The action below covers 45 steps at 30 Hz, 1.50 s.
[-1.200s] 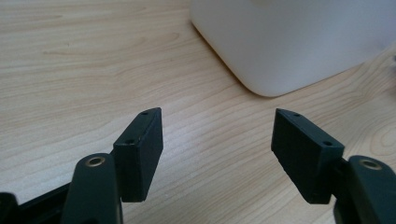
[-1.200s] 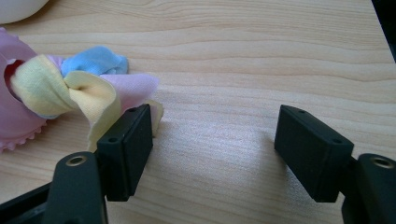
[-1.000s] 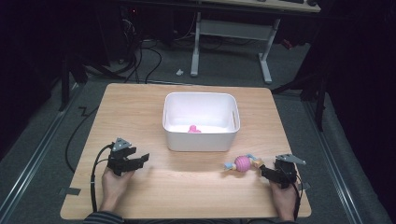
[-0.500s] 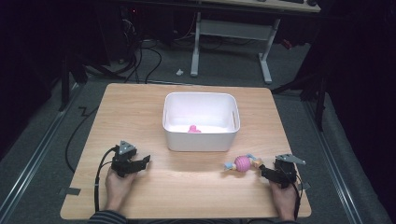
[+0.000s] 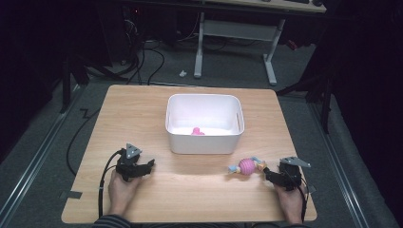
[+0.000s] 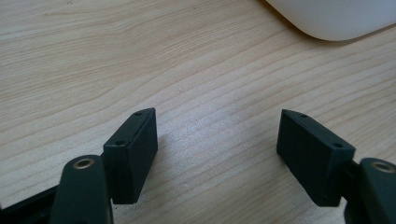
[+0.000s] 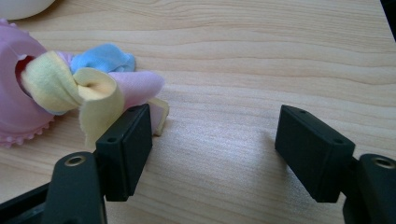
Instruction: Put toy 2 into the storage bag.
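Nearest me, my left gripper rests low on the pale wooden table at its front left, held in my left hand. In the left gripper view its 2 black jaws stand wide apart with nothing but bare wood grain between them, and the rounded corner of the white plastic tub shows beyond them at the upper right.

My right gripper sits at the front right of the table in my right hand. Its 2 jaws are also spread wide and grip nothing. In the right gripper view, the soft pink ball-shaped toy with knotted pastel fabric strips lies just ahead and to the left of the jaws. Its body is a pale pink rounded piece with a small scalloped edge and an opening that shows red inside. From that opening comes a knot of yellow, blue and pink cloth tails. 1 yellow tail drapes against the outer face of the left jaw, and a tail end touches or nearly touches that jaw; none of it lies in the gap.

From the high view, the toy lies on the wood between the right gripper and the tub, just beside the gripper tips and near the tub's front right corner, with cloth ends sticking out on both sides.

Farther back, the tub stands upright at the table's middle. Inside, on its floor toward the front, lies 1 small bright pink object; I cannot tell what it is.
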Each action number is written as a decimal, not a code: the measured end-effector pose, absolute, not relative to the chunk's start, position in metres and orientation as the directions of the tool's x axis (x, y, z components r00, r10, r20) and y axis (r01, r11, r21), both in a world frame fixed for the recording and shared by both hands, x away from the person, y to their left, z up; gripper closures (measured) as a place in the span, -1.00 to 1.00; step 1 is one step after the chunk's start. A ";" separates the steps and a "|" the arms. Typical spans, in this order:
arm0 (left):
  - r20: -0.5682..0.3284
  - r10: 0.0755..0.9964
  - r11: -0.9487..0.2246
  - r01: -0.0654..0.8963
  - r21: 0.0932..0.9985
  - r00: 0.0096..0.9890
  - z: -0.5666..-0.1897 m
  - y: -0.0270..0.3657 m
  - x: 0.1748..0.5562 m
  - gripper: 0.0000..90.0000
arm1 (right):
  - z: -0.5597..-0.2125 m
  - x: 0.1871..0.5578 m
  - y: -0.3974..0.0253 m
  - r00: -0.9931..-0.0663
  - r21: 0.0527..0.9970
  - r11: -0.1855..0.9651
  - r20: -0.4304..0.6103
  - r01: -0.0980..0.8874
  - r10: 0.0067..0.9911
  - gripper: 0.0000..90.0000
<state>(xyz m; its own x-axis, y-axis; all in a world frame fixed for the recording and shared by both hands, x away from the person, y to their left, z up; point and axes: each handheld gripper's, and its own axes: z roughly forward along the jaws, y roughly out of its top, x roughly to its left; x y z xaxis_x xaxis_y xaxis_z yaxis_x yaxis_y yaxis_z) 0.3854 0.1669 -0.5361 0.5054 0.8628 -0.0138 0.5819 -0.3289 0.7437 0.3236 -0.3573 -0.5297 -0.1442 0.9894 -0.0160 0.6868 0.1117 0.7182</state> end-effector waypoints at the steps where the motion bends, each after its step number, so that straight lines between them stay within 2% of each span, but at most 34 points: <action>1: -0.014 0.861 -0.331 0.582 0.743 0.508 -0.536 0.167 0.385 -0.35 | -0.530 0.324 -0.357 -0.146 0.718 0.112 -0.015 0.687 0.989 -0.40; 8: -0.015 0.861 -0.331 0.582 0.743 0.509 -0.536 0.167 0.385 -0.37 | -0.528 0.322 -0.358 -0.162 0.714 0.126 -0.018 0.689 0.987 -0.33; 16: -0.019 0.859 -0.330 0.582 0.743 0.511 -0.536 0.167 0.386 -0.37 | -0.518 0.312 -0.365 -0.139 0.728 0.059 0.050 0.683 0.989 -0.28; 21: -0.017 0.858 -0.334 0.582 0.742 0.514 -0.536 0.167 0.385 -0.41 | -0.506 0.304 -0.370 -0.158 0.748 0.085 0.028 0.658 0.987 -0.18; 29: -0.022 0.864 -0.321 0.584 0.746 0.503 -0.536 0.168 0.385 -0.33 | -0.497 0.289 -0.375 -0.175 0.754 0.077 0.050 0.652 0.983 -0.14; 36: -0.021 0.864 -0.322 0.584 0.745 0.503 -0.536 0.168 0.385 -0.33 | -0.494 0.276 -0.366 -0.200 0.756 0.077 0.072 0.650 0.977 -0.14; 45: -0.018 0.862 -0.326 0.583 0.745 0.506 -0.536 0.168 0.385 -0.34 | -0.479 0.266 -0.343 -0.273 0.766 0.141 0.046 0.627 0.961 -0.14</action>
<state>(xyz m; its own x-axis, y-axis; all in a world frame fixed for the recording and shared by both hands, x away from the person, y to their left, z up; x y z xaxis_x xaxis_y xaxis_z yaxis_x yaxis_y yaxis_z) 0.3851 0.1675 -0.5362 0.5060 0.8624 -0.0182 0.5825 -0.3260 0.7446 0.2664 -0.3434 -0.4789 -0.2730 0.9609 0.0462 0.6271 0.1413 0.7660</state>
